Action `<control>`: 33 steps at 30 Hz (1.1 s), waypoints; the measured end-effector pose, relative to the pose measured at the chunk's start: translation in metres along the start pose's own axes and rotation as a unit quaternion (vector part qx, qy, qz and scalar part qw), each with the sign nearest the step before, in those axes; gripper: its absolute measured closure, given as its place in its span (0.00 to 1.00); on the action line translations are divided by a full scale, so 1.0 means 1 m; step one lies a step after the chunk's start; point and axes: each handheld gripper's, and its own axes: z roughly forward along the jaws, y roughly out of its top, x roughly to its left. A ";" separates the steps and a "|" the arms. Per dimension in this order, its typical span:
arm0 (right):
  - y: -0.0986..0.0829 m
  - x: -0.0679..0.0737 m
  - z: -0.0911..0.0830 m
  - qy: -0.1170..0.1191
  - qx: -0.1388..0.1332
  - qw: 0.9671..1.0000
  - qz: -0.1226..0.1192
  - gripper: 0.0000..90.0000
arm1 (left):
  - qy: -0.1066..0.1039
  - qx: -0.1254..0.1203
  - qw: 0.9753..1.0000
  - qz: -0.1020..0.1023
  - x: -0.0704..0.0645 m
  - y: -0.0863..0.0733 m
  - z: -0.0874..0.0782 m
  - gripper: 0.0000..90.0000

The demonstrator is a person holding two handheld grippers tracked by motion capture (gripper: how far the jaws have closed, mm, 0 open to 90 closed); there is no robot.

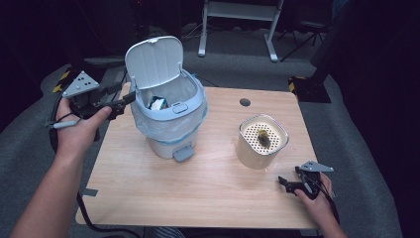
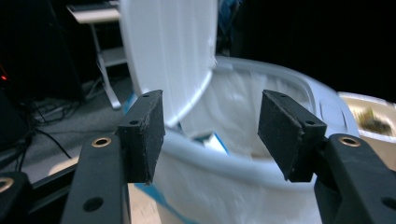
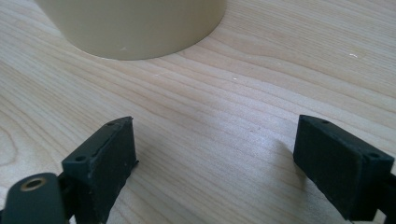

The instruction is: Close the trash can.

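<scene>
Right gripper (image 1: 289, 184): nearest item, low on the table (image 1: 208, 198), in front of and right of the bin, just short of the beige container; jaws spread apart, nothing between them
Beige container (image 1: 261, 142): right of the bin, upright, perforated insert on top with a small dark scrap lying on it; untouched by either gripper
Bin (image 1: 171, 116): pedal bin with a liner, standing left of centre on the table; some blue-and-white waste already inside
Lid (image 1: 154, 62): raised, standing upright at the bin's back
Left gripper (image 1: 128, 99): at the bin's left rim, jaws released, empty, aimed across the opening
Progress: bin opened, judged ready for filling; the scrap in the container not yet moved
</scene>
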 end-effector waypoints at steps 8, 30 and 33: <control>0.000 0.000 0.000 0.000 0.000 1.000 0.000 0.14 | 0.006 -0.029 0.999 -0.026 0.019 0.022 0.011 0.49; 0.000 0.000 0.000 0.000 0.000 1.000 0.000 0.14 | -0.029 -0.019 0.998 -0.051 0.036 0.054 0.048 0.56; 0.000 0.000 0.000 0.000 0.000 1.000 0.000 0.14 | -0.026 -0.010 0.999 -0.041 0.034 0.055 0.047 0.56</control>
